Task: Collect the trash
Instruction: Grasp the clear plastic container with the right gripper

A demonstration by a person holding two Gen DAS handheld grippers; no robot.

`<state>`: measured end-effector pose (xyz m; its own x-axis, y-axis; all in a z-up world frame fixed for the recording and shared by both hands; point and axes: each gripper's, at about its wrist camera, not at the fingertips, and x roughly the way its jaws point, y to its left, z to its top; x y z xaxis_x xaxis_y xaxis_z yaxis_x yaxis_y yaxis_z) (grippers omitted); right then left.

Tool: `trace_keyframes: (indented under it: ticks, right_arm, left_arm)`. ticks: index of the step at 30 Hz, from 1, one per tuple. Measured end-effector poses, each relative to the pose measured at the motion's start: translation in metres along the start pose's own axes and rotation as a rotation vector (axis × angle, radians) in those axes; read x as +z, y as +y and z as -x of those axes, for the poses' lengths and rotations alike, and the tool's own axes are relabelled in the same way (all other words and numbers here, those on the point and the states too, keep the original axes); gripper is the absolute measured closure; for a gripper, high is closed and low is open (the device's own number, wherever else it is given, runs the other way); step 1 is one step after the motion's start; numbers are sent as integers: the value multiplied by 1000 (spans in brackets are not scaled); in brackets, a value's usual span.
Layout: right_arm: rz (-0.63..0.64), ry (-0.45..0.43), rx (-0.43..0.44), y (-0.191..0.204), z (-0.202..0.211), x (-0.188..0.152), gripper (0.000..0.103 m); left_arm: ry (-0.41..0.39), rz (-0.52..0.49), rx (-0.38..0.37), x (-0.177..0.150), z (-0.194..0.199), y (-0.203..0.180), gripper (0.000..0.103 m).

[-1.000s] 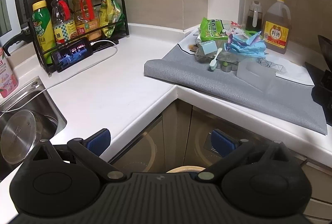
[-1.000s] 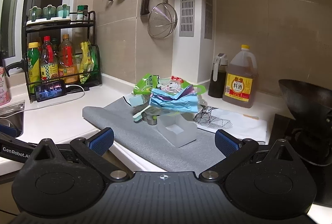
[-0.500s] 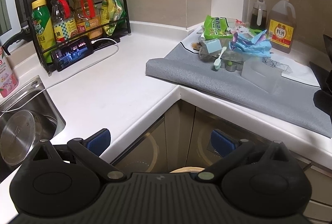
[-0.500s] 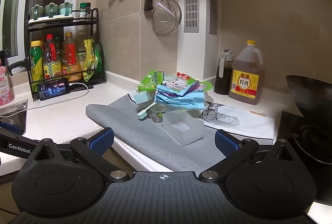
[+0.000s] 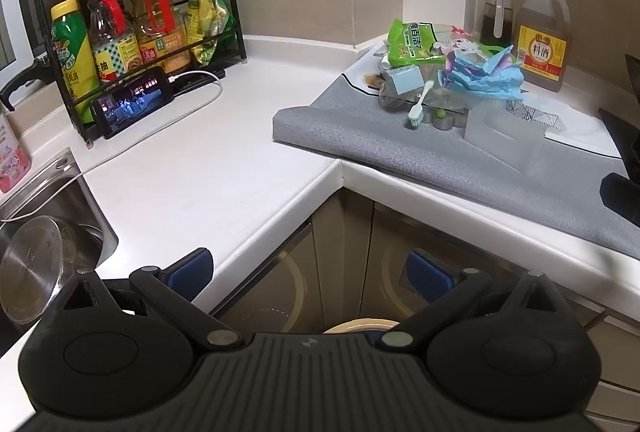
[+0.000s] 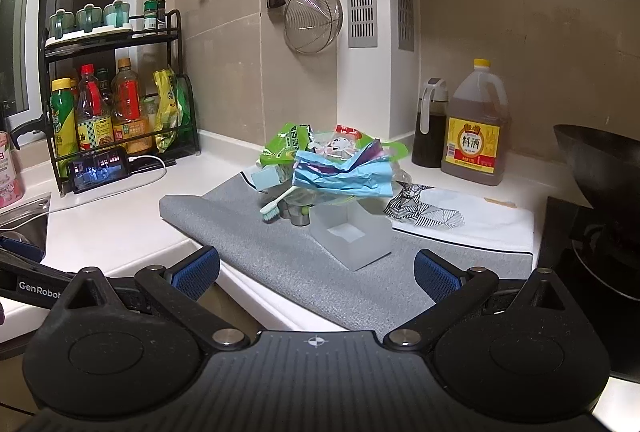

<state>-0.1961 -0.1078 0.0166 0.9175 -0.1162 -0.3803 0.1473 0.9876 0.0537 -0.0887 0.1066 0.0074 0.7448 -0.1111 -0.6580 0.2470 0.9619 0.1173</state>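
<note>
Crumpled wrappers heap (image 6: 340, 164) on grey mat (image 6: 280, 256); left gripper (image 5: 308, 272), right gripper (image 6: 316, 268) wide, empty.

A heap of wrappers (image 6: 340, 164) sits mid-frame on a mat (image 6: 288, 264), a toothbrush (image 6: 277, 206) leaning at its left and an open box (image 6: 352, 234) before it. Upper left stands a bottle rack (image 6: 116, 104); at right, a jug (image 6: 476, 128) behind the mat

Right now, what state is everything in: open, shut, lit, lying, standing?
Left gripper: open, empty.
Right gripper: open, empty.
Phone: screen lit, cable plugged in.
Toothbrush: tilted, bristles down on the mat.
Translucent box: open-topped.
Yellow-capped jug: upright, capped.
Strainer: hanging.
</note>
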Motion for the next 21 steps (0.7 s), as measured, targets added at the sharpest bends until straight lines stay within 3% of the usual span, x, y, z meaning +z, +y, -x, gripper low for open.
trace_keyframes:
  ticks: [21]
  right_arm:
    - [-29,50,-10,-13,-33,-8,0]
  left_arm:
    - [51,-33,19,0,-20,-13,0]
